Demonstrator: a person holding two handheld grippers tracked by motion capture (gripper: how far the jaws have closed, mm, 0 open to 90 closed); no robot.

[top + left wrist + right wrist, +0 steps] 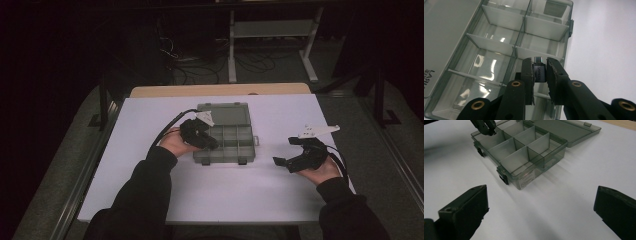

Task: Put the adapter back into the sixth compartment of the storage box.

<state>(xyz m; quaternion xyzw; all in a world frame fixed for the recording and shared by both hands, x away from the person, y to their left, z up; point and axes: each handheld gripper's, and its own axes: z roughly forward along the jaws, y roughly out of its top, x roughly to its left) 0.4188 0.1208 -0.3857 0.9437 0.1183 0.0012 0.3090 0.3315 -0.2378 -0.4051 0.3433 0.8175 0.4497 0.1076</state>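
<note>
Two grippers, one loaded. High view: your left gripper (212, 143) sits over the near-left part of the clear grey plastic compartment box (245, 150), which lies lid-open in the middle of the white table (240, 195). Your right gripper (284, 162) rests on the table to the right of the box, apart from it, jaws spread wide with nothing between them.

Left gripper view: jaws clamp a small dark grey USB adapter with a metal plug tip (539, 71), plug end pointing away from the camera. The adapter hangs above the box's white dividers (499, 46), roughly over a divider junction rather than squarely over one cell. All cells I can see are empty. The flat lid (444, 37) lies off to the left in this view.

Right gripper view: wide-open black jaws frame bare table; the box (524, 157) is ahead, and your left gripper's tip (486, 126) shows over the far corner cell.

My read: you're in the placing step, adapter carried to the box but not yet released. The next move calls for centring it over one compartment, clear of the divider wall, lowering until it's inside the cell, then opening the jaws. Keep the right gripper parked; the box looks steady.
</note>
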